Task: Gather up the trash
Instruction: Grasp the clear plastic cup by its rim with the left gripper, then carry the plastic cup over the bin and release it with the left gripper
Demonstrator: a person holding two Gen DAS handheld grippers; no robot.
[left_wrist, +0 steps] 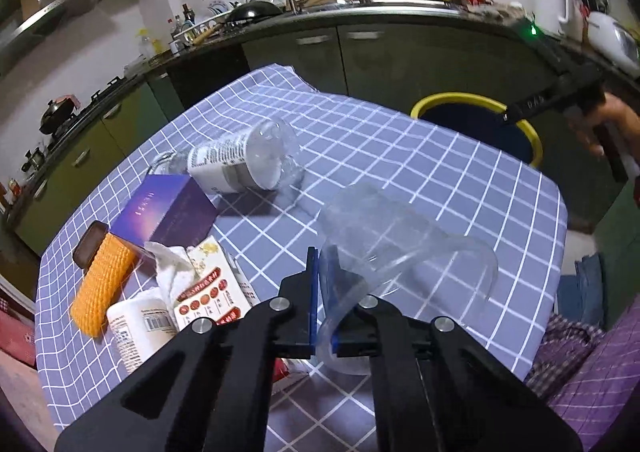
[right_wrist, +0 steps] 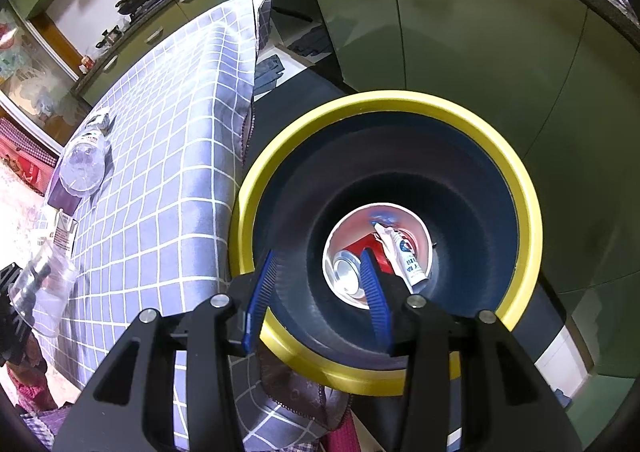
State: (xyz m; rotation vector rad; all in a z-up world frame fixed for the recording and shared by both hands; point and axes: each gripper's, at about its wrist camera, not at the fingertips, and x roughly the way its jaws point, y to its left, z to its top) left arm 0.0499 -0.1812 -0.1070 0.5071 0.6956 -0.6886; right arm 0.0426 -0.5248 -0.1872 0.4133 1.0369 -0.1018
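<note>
Several pieces of trash are still to be seen on the checked tablecloth (left_wrist: 420, 156), so the collection is judged to be only partly done. At the left edge of the left wrist view an orange mesh sleeve (left_wrist: 102, 284) lies over a dark brown object, and just beside it a white labelled bottle (left_wrist: 136, 328), a crumpled tissue (left_wrist: 170, 272) and a printed carton (left_wrist: 208, 292) are heaped together; none of these has been picked up. Behind them a purple box (left_wrist: 168, 212) rests, with a clear plastic bottle (left_wrist: 244, 160) lying on its side against it. Further right, a clear plastic cup (left_wrist: 400, 248) is gripped by the left gripper (left_wrist: 324, 292): its blue pads are pressed together on the cup's thin wall at the rim, so this item is in hand but not yet carried off. At the far right, beyond the table edge, the yellow-rimmed bin (left_wrist: 532, 132) stands on the floor. In the right wrist view the right gripper (right_wrist: 316, 284) is held above the bin's mouth with its fingers apart and nothing between them. At the bottom of the bin (right_wrist: 524, 180) a red can (right_wrist: 352, 268) and a white tube (right_wrist: 404, 256) are seen inside a white container, so some trash has already been dropped in. The cup and the table's remaining litter are left to be deposited.
</note>
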